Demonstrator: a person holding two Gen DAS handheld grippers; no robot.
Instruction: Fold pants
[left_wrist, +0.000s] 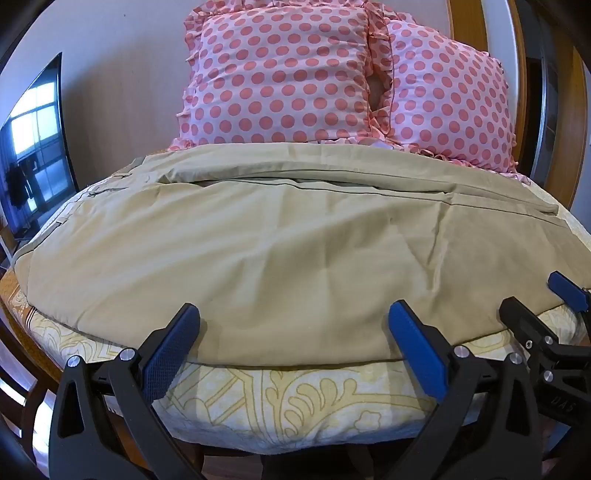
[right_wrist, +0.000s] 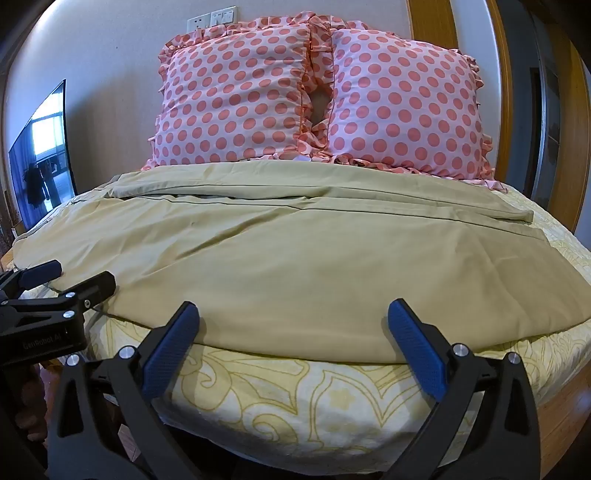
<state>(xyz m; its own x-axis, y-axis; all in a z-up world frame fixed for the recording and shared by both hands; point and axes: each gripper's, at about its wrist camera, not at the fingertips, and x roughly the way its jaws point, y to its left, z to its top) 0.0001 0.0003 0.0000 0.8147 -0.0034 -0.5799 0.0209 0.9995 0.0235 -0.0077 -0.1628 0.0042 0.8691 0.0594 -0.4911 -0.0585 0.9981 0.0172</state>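
Observation:
Beige pants (left_wrist: 280, 236) lie spread flat across the bed, waistband at the left, legs running to the right, one leg lying along the far side; they also show in the right wrist view (right_wrist: 295, 254). My left gripper (left_wrist: 293, 328) is open, its blue-padded fingers straddling the near edge of the pants, holding nothing. My right gripper (right_wrist: 291, 328) is open at the same near edge, further right, also empty. The right gripper shows at the right edge of the left wrist view (left_wrist: 539, 295). The left gripper shows at the left edge of the right wrist view (right_wrist: 74, 273).
The bed has a yellow patterned sheet (left_wrist: 295, 398). Two pink polka-dot pillows (left_wrist: 280, 74) (left_wrist: 450, 99) stand against the wall behind the pants. A dark screen (left_wrist: 37, 140) stands at the left. A wooden door frame (right_wrist: 502, 92) is at the right.

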